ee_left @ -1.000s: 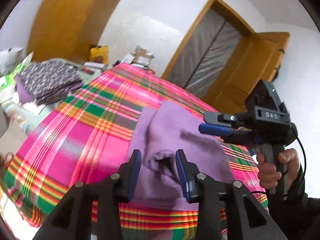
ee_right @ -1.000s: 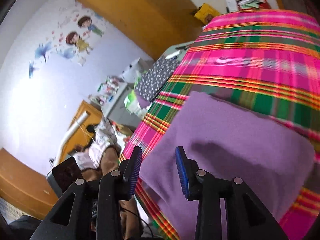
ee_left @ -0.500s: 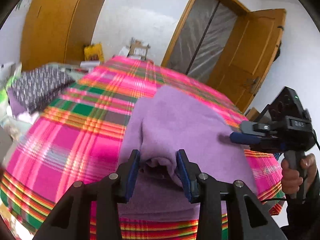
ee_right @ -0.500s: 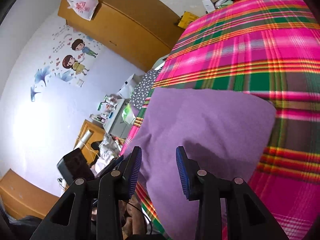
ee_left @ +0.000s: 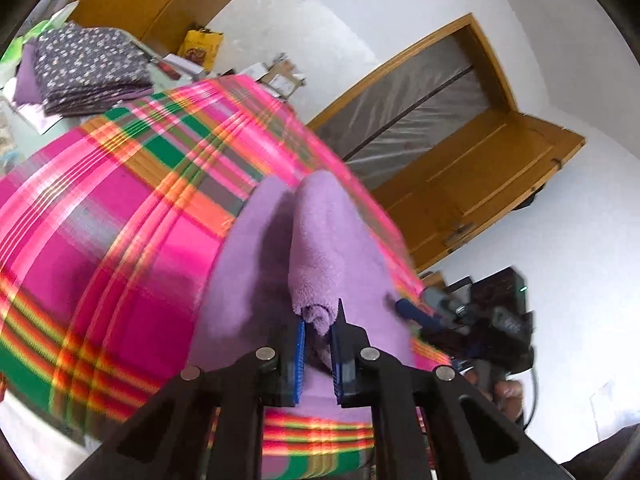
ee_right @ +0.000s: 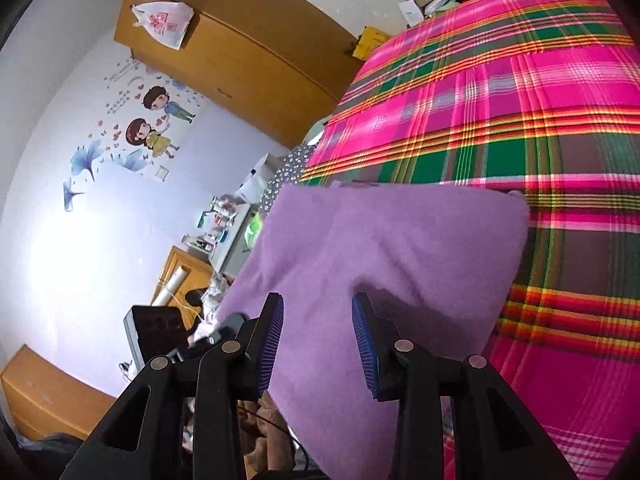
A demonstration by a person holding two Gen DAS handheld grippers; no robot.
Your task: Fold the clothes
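Pinching a rolled fold of the cloth (ee_left: 320,248), the left tool (ee_left: 318,344) had just closed narrow on it, the fold running straight ahead over the bed (ee_left: 120,208). The right tool (ee_right: 318,340) stood wide, cloth flat beneath and ahead, unheld.

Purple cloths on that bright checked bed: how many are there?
1: a purple cloth lies near the front edge of the checked bedspread, one fold pinched in the left gripper. More may be hidden in the side pile.
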